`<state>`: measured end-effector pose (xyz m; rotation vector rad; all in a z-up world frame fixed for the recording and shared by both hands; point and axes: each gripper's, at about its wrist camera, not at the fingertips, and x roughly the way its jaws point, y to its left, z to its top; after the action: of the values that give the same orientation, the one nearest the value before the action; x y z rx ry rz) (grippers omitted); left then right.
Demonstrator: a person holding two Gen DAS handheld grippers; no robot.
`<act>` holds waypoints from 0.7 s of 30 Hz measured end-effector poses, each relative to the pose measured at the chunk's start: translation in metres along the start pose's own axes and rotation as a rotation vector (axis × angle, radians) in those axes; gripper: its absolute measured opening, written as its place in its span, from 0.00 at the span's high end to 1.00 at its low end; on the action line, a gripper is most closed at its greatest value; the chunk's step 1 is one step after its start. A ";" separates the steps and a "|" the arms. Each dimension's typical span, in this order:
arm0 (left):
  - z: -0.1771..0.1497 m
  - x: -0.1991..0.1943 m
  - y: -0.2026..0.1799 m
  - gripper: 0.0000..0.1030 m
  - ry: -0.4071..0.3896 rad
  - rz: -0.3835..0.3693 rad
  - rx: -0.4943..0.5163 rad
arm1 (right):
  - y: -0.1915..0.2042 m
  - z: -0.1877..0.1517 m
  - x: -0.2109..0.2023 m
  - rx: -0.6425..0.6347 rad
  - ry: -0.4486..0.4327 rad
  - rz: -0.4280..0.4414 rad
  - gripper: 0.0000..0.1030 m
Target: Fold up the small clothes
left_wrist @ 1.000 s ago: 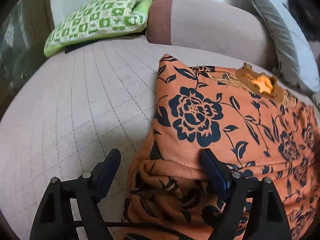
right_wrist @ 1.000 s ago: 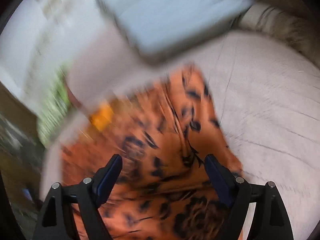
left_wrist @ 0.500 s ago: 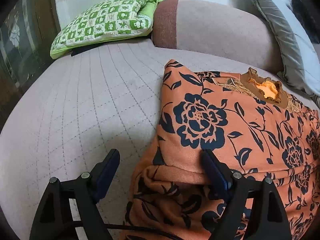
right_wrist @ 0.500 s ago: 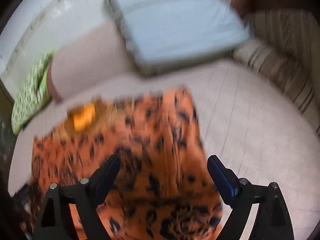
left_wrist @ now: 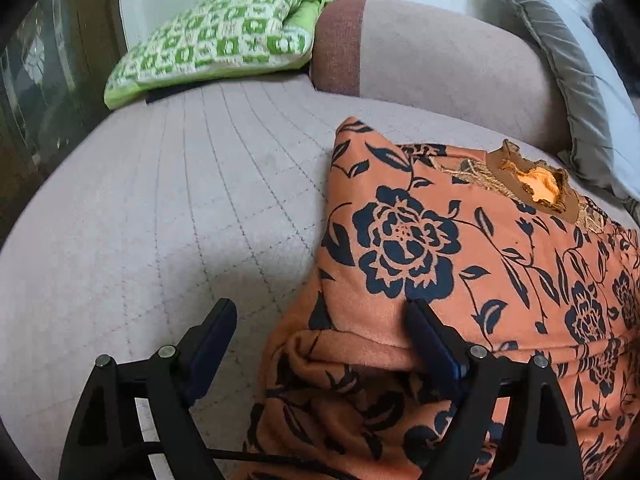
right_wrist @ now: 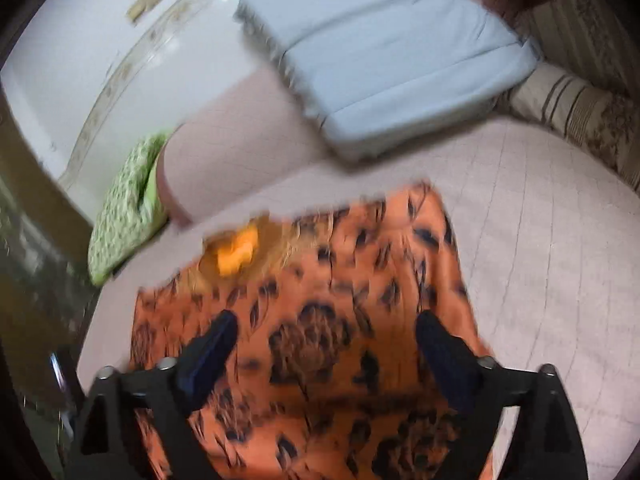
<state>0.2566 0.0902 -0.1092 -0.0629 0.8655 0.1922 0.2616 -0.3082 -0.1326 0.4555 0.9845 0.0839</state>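
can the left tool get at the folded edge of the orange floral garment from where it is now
Probably yes: the left tool is open, the orange floral garment has its folded edge right at the tool's fingers, and nothing lies between.

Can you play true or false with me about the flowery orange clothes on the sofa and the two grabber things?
1. The orange garment with dark blue flowers lies on the pale quilted sofa seat. True.
2. The left gripper is clamped shut on the garment. False: its fingers stand wide apart, pinching nothing.
3. A green and white checked cushion sits at the back of the seat, away from the garment. True.
4. The right gripper hangs over bare sofa only. False: it hangs open over the garment.
5. The pale blue-grey cushion lies on top of the garment. False: it leans against the sofa back, behind the garment.
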 end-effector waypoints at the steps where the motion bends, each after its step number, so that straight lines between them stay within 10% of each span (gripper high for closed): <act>1: -0.001 -0.006 0.001 0.14 -0.012 0.001 0.001 | -0.011 -0.006 0.010 0.035 0.060 -0.020 0.12; 7: -0.030 -0.074 0.020 0.14 -0.041 -0.043 0.069 | 0.022 -0.027 -0.098 -0.083 -0.093 0.043 0.14; 14: -0.106 -0.139 0.066 0.14 0.058 -0.137 0.012 | -0.082 -0.126 -0.158 0.003 0.093 -0.074 0.14; 21: -0.173 -0.144 0.080 0.14 0.212 -0.150 0.004 | -0.119 -0.212 -0.184 0.060 0.170 0.015 0.14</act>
<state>0.0200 0.1251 -0.1099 -0.1455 1.0679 0.0433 -0.0309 -0.3946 -0.1357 0.5171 1.1527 0.1085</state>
